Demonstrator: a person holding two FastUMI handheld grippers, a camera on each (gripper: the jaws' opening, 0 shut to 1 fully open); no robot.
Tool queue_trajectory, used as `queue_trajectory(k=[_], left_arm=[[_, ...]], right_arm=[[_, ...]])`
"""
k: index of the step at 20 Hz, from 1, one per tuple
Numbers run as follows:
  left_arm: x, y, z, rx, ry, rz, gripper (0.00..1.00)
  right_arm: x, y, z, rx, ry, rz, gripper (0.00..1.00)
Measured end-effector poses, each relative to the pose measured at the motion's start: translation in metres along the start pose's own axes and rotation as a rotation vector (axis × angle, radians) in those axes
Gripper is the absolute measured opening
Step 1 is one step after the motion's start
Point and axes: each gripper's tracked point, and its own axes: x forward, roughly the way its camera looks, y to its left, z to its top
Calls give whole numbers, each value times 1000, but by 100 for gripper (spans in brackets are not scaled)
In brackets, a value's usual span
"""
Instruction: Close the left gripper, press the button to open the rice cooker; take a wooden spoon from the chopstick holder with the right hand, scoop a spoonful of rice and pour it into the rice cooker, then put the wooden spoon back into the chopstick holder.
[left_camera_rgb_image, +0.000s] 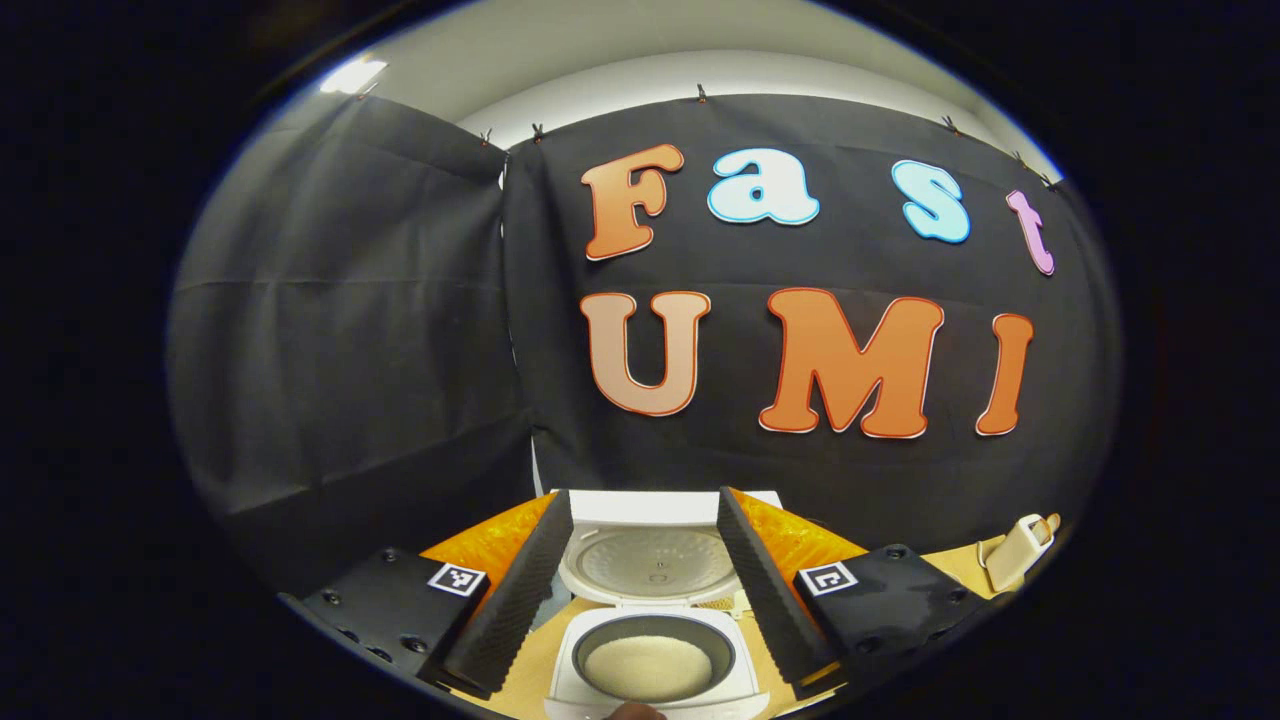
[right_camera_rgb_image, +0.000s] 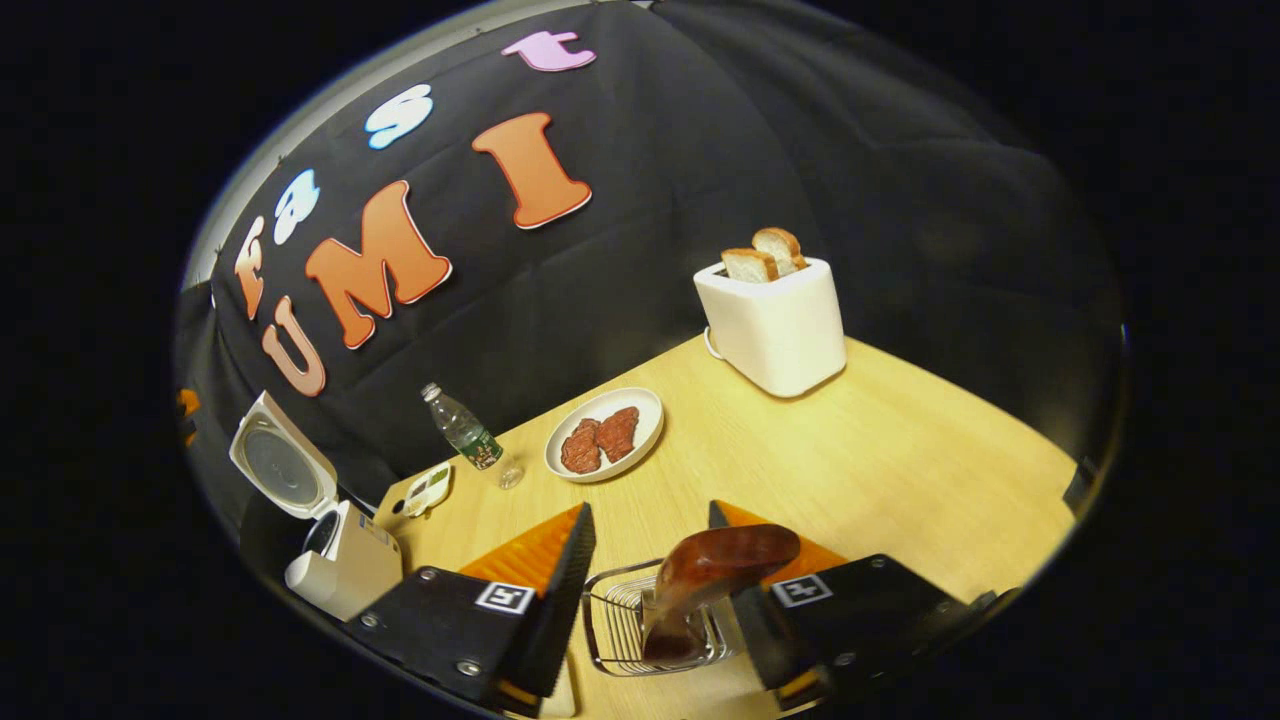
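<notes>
Your left gripper (left_camera_rgb_image: 645, 590) wide open, open rice cooker (left_camera_rgb_image: 655, 640) with rice between its fingers, your right gripper (right_camera_rgb_image: 660, 600) open too, wooden spoon (right_camera_rgb_image: 715, 575) standing in the chopstick holder (right_camera_rgb_image: 620, 620) between them, untouched

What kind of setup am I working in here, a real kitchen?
Probably a staged kitchen booth, not a real one: a wooden table against black cloth, with an open rice cooker, a toaster holding bread, and a plate of meat.

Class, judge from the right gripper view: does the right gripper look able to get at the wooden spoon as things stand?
Probably yes. The right gripper is open, and the wooden spoon stands in the wire chopstick holder directly between its fingers, with nothing in the way.
</notes>
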Motion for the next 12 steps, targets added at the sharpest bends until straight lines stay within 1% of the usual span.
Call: queue_trajectory(k=[1,3,5,6,8,9,10,11,12], left_arm=[[18,-4,4,13,-5,-15,96],[57,-11,-2,6,33,-40,98],[97,-12,-21,-37,126,-52,96],[115,-13,-31,-44,171,-54,96],[150,-11,-52,-17,257,-38,98],[163,-11,-63,11,304,-36,96],[165,-13,-79,38,373,-27,97],[168,-17,-82,30,388,-36,98],[170,-20,-90,28,420,-52,96]], right_arm=[[-9,0,11,-19,-19,-10,86],[-27,0,34,-44,-61,-29,93],[-47,1,55,-69,-100,-47,94],[-58,2,65,-84,-121,-60,94],[-78,6,79,-101,-152,-75,94],[-89,5,79,-101,-155,-75,94],[-98,10,82,-100,-165,-61,94],[-105,13,87,-107,-180,-59,94],[-111,13,90,-122,-193,-57,94]])
